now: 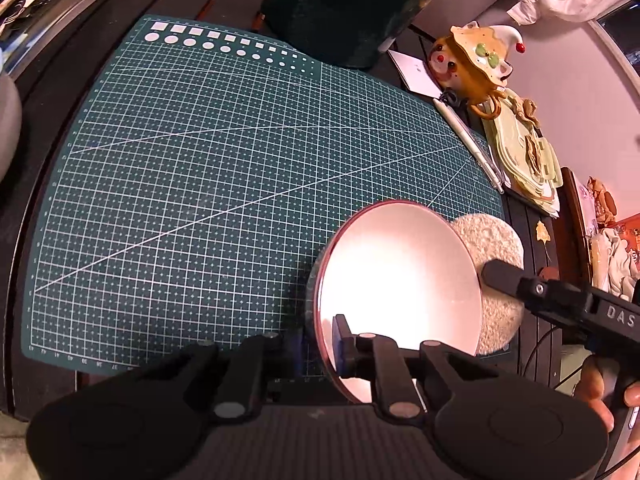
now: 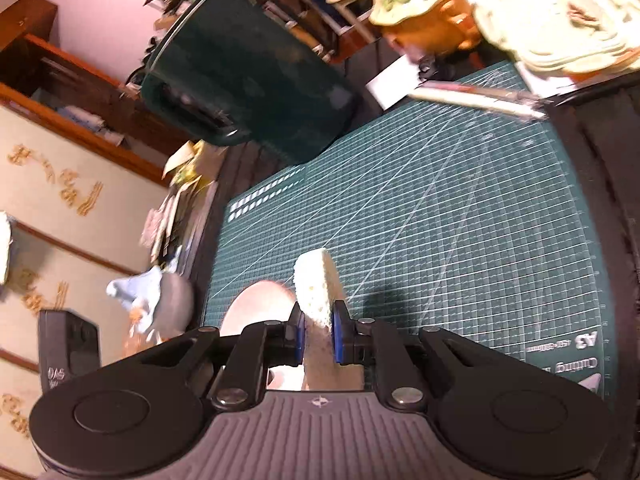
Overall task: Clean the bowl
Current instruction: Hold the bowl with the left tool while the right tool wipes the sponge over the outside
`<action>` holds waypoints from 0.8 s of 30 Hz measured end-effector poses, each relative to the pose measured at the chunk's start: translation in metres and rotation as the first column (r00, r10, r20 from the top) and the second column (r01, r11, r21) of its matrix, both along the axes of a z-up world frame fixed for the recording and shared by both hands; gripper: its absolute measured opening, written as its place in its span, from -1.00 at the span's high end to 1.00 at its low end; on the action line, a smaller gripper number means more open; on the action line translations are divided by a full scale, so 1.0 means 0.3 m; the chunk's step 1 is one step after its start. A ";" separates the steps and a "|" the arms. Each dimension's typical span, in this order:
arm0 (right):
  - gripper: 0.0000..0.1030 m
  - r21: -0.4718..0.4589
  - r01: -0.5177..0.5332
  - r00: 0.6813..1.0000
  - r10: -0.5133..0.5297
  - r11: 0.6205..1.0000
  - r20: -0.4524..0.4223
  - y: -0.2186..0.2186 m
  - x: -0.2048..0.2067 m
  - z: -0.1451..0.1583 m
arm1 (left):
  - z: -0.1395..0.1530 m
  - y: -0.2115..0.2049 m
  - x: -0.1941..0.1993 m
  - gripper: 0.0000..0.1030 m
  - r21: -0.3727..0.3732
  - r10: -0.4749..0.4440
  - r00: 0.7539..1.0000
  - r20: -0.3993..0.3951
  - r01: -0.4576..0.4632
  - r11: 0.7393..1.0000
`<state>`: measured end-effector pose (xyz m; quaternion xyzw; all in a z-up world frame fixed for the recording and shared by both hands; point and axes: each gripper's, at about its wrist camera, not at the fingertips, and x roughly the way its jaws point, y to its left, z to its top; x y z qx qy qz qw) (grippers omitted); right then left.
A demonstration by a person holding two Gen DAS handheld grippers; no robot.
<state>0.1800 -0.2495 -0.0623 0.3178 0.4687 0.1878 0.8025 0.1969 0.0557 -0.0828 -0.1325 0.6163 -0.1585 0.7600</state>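
A white bowl (image 1: 400,280) with a red rim is held tilted on its edge above the green cutting mat (image 1: 220,160). My left gripper (image 1: 320,344) is shut on the bowl's rim. A round white sponge (image 1: 498,236) sits behind the bowl's far side, touching it. My right gripper (image 2: 318,330) is shut on the sponge (image 2: 316,284); it also shows in the left wrist view (image 1: 496,272) at the right. The bowl (image 2: 260,304) shows pale and blurred just left of the sponge in the right wrist view.
A dark green container (image 1: 340,4) stands at the mat's far edge. A clown-shaped ceramic pot (image 1: 472,64), a pen (image 1: 468,140) and pale green plates (image 1: 524,160) lie along the mat's right side. A grey object (image 1: 8,120) sits at the left.
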 end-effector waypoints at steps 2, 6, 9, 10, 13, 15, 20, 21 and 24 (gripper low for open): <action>0.75 0.024 -0.015 1.000 0.015 1.000 -0.010 -0.002 -0.007 0.000 | -0.009 -0.007 0.009 0.76 0.014 0.001 1.000 -0.006 -0.001 1.000; 0.75 0.046 -0.053 0.998 0.055 0.997 -0.031 0.003 -0.043 0.014 | -0.017 -0.005 0.025 0.76 0.006 0.029 1.000 -0.005 -0.029 1.000; 0.75 0.009 -0.062 0.997 0.062 0.998 -0.052 0.007 -0.078 0.018 | -0.018 -0.008 0.038 0.75 -0.028 0.076 0.997 0.006 -0.076 0.997; 0.75 0.002 -0.061 0.996 0.061 0.998 -0.059 0.005 -0.083 0.015 | -0.015 -0.012 0.039 0.74 -0.022 0.085 0.996 0.013 -0.085 0.996; 0.74 0.022 -0.064 0.993 0.066 0.998 -0.100 -0.006 -0.088 -0.007 | -0.009 -0.016 0.040 0.74 -0.018 0.102 0.994 0.028 -0.101 0.995; 0.75 0.015 -0.049 0.994 0.050 0.999 -0.102 -0.015 -0.082 0.000 | 0.002 -0.013 0.038 0.74 -0.018 0.109 0.993 0.042 -0.109 0.994; 0.75 -0.034 0.003 1.000 -0.004 0.999 -0.031 -0.036 -0.083 0.046 | 0.042 -0.010 0.018 0.74 -0.001 0.127 0.988 0.082 -0.128 0.992; 0.75 -0.034 0.011 1.000 -0.011 0.999 -0.003 -0.039 -0.084 0.064 | 0.050 -0.010 0.012 0.74 0.005 0.131 0.987 0.090 -0.132 0.991; 0.76 -0.012 0.011 1.000 -0.011 1.000 0.010 -0.047 -0.080 0.080 | 0.071 -0.007 -0.018 0.74 0.027 0.148 0.984 0.100 -0.152 0.988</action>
